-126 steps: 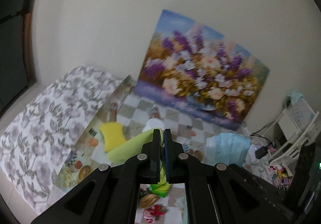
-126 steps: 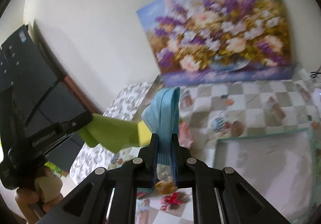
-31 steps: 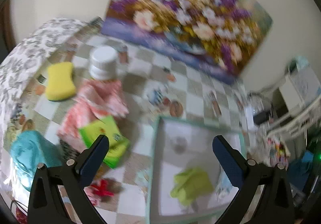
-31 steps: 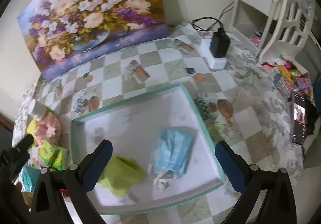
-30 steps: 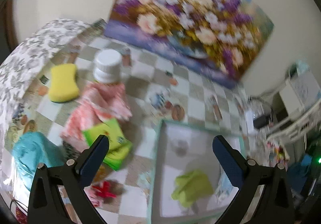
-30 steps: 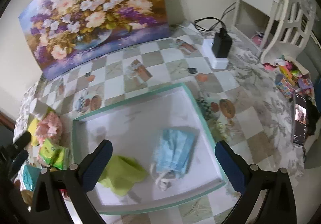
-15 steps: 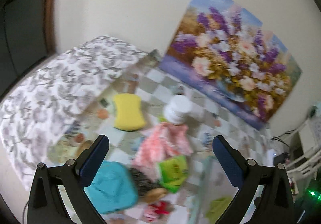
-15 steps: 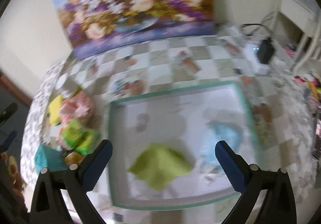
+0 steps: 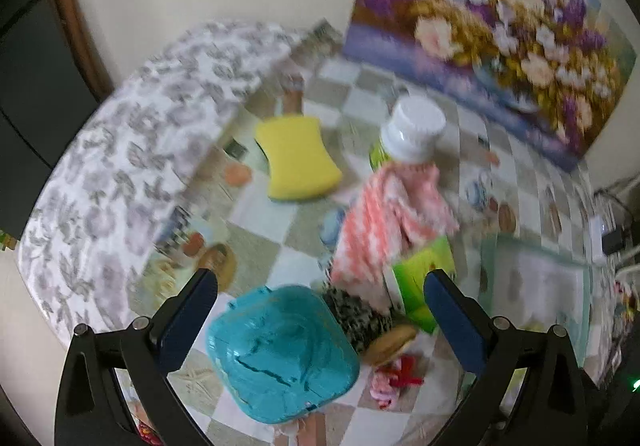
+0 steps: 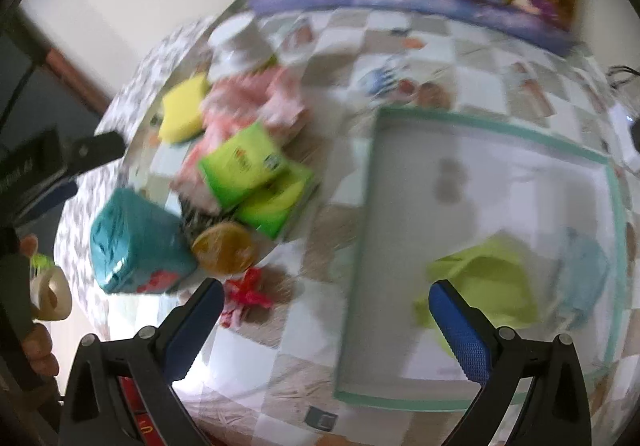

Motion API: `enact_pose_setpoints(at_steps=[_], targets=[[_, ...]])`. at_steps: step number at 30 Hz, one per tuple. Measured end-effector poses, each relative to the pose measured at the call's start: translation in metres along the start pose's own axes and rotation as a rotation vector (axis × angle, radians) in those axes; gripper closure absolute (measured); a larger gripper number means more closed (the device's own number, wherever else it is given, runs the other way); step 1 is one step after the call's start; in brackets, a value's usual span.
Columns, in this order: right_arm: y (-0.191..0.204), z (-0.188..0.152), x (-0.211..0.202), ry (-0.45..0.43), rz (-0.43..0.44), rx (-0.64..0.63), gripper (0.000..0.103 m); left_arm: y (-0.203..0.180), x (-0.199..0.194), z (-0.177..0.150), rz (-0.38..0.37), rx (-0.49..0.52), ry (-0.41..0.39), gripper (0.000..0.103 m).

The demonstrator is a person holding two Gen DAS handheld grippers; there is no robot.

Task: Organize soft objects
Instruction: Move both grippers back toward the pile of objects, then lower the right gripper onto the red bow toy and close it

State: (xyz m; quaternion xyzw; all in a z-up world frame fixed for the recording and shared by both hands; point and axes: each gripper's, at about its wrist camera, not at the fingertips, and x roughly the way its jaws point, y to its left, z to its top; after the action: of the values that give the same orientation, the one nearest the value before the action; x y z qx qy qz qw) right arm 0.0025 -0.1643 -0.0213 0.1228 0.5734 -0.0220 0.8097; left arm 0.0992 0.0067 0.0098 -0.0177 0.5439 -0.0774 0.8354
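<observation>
My left gripper [image 9: 320, 286] is open and empty above a teal soft pack [image 9: 280, 354]. Beyond it lie a yellow sponge [image 9: 298, 162], a pink-and-white cloth [image 9: 392, 218] and green tissue packs [image 9: 420, 286]. My right gripper [image 10: 326, 294] is open and empty, above the table between the pile and the white tray [image 10: 400, 326]. The tray holds a lime green cloth [image 10: 484, 278] and a light blue mask [image 10: 584, 278]. The right wrist view also shows the teal pack [image 10: 132, 242], green tissue packs [image 10: 256, 174], pink cloth [image 10: 248, 98] and sponge [image 10: 184, 114].
A white-lidded jar [image 9: 416, 130] stands behind the pink cloth. A round brown object [image 10: 224, 250], a black-and-white patterned piece [image 9: 352, 314] and a small red-pink item [image 10: 246, 298] lie by the pile. A flower painting [image 9: 480, 26] leans on the wall. The left gripper's body [image 10: 60, 162] shows at far left.
Both grippers, earlier shut on the green cloth and the blue mask, are open; those items lie in the tray. Both views have swung left toward the pile.
</observation>
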Motion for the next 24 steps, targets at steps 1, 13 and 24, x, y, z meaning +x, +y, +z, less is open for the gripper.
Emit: enact_pose_setpoints(at_steps=[1,13,24], targets=[[0.005,-0.002,0.005,0.015,0.001,-0.017,0.000,-0.002,0.005,-0.001,-0.004,0.013,0.032,0.000],[0.043,-0.012,0.037,0.093,0.026,-0.117,0.006,-0.010,0.022,0.004,0.013,0.074,0.126,0.000],[0.060,-0.028,0.065,0.162,-0.048,-0.176,0.029,-0.004,0.026,0.008,-0.021,0.048,0.143,0.001]])
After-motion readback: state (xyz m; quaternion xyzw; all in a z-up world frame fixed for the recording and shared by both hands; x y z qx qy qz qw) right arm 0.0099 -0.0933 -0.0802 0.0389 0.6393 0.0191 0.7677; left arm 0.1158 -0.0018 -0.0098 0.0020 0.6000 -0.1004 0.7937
